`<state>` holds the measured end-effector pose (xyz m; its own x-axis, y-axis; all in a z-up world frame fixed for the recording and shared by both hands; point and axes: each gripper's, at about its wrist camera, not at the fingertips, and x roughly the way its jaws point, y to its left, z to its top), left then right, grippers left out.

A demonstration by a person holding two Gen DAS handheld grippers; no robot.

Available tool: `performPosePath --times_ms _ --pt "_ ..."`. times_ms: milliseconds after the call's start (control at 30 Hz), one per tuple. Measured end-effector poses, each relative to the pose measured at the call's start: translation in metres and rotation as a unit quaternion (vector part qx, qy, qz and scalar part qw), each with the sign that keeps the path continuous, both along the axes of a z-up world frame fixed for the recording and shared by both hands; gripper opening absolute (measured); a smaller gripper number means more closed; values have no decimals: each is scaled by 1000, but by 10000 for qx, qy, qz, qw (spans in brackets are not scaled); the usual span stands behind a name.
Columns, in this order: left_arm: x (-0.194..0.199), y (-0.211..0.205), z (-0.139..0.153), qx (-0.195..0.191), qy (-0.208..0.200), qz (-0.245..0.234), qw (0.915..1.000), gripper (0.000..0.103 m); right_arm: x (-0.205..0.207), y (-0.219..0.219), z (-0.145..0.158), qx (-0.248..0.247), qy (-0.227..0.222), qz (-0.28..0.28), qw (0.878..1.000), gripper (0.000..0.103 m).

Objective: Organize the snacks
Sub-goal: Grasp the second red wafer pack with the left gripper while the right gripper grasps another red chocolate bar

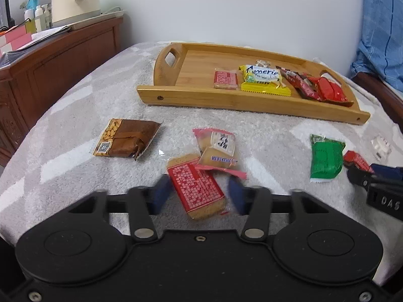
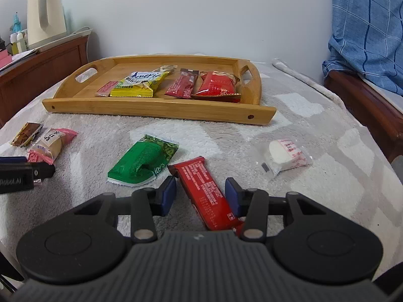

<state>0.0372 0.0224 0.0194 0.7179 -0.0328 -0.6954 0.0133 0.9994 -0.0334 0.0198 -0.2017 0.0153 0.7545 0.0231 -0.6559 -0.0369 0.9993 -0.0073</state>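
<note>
On the grey blanket lies a red biscuit packet [image 1: 196,188], set between the blue pads of my left gripper [image 1: 199,193]. The pads stand close on either side, with a sliver of blanket showing. A pink packet [image 1: 216,148] overlaps its far end. My right gripper [image 2: 201,193] straddles a red bar [image 2: 206,191] that lies at an angle. Its left pad stands clear of the bar and its right pad is near the bar's edge. The wooden tray [image 1: 252,103] behind holds a yellow packet [image 1: 262,79] and several red ones.
A brown peanut packet [image 1: 126,138] lies at the left, a green packet [image 2: 142,161] between the grippers, and a white round snack in clear wrap [image 2: 287,154] at the right. A wooden cabinet [image 1: 50,70] with a kettle stands left; a blue plaid cloth [image 2: 365,37] hangs right.
</note>
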Motion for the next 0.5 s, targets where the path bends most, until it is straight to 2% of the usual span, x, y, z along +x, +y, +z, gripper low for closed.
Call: performPosePath --times_ms 33,100,133,267,300,333,500 --pt "1 0 1 -4 -9 -1 10000 34 0 0 0 -5 -2 7 10000 48" --pt "1 1 4 -27 28 -2 10000 33 -1 0 0 -17 -31 -20 10000 39" --pt "1 1 5 -55 44 4 10000 33 -2 0 1 5 -76 -46 10000 30" --pt "-2 2 10 -29 -13 12 10000 29 -5 -6 8 119 -309 -221 9992 28" --pt "-2 2 11 -7 -32 24 10000 13 -5 -8 9 138 -325 -260 9990 28" --pt "-3 3 12 45 -73 68 9999 11 -5 -10 9 187 -318 -294 9989 28" --pt "-1 5 11 136 76 -43 9999 15 -5 -15 8 309 -263 -359 9985 28"
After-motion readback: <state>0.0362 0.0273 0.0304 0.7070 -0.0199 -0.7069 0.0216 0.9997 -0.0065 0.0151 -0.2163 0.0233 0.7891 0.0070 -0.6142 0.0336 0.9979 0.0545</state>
